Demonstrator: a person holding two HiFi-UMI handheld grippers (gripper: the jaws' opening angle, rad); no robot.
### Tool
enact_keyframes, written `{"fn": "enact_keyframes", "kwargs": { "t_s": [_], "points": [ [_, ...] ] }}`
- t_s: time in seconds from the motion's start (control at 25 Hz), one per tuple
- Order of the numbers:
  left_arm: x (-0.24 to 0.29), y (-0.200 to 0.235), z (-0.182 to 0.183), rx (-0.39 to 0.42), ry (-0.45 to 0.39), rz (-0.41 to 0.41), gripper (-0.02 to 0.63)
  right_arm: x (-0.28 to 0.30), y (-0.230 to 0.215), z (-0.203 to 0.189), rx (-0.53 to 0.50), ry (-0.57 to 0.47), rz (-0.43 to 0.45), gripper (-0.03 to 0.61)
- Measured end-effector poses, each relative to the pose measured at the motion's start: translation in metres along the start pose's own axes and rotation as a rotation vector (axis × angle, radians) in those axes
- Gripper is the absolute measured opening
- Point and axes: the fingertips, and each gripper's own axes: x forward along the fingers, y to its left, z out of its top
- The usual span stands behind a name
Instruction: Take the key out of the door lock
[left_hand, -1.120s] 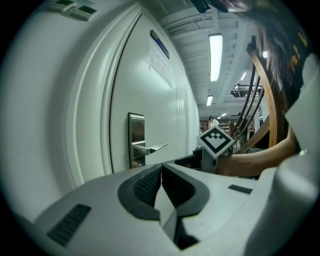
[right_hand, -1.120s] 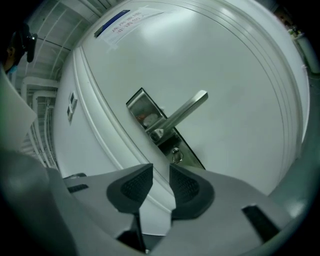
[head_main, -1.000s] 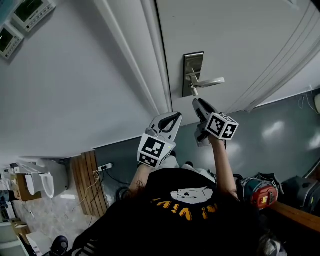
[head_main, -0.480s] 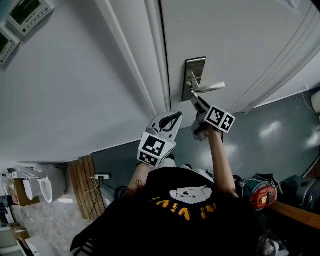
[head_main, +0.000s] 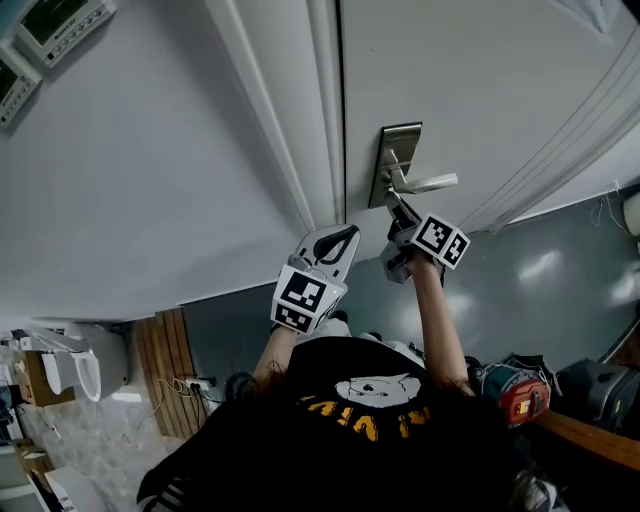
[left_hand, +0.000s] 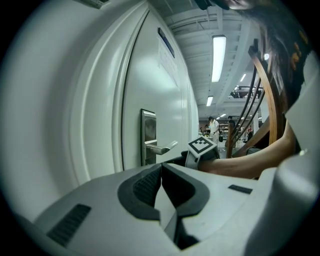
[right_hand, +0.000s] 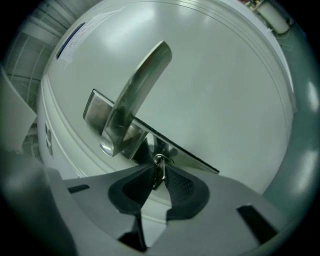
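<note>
Its jaws just closed in, the right hand-held gripper (head_main: 398, 208) pinches the key (right_hand: 159, 172), seated in the lock plate (head_main: 398, 160) below the lever handle (head_main: 432, 183), a grip seemingly set for drawing it straight from the door (head_main: 480, 80). That arm reaches forward, nearly level; to its left the left hand-held gripper (head_main: 340, 238) hangs idle, jaws together, empty.

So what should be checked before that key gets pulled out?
1. Key between the right gripper jaws: ok.
2. Grip: the jaws have just been closing, and the pads look to press on the key: ok.
3. Key turned to its pull-out position: cannot tell.
4. Handle clear of the right gripper: ok.
5. Left gripper shut, empty, back from the lock: ok.
</note>
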Motion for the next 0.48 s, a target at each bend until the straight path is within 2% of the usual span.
{"fn": "enact_keyframes", "kwargs": {
  "t_s": [0.2, 0.48],
  "points": [
    [0.0011, 0.0029, -0.0018, -0.007, 0.005, 0.001, 0.009, 0.0004, -0.0015, -0.0006, 0.204, -0.037, 0.058, 0.038],
    [0.0035, -0.0042, -0.0028, 0.003, 0.01, -0.015, 0.009, -0.0014, -0.0013, -0.0003, 0.234, -0.057, 0.05, 0.034]
  ]
}}
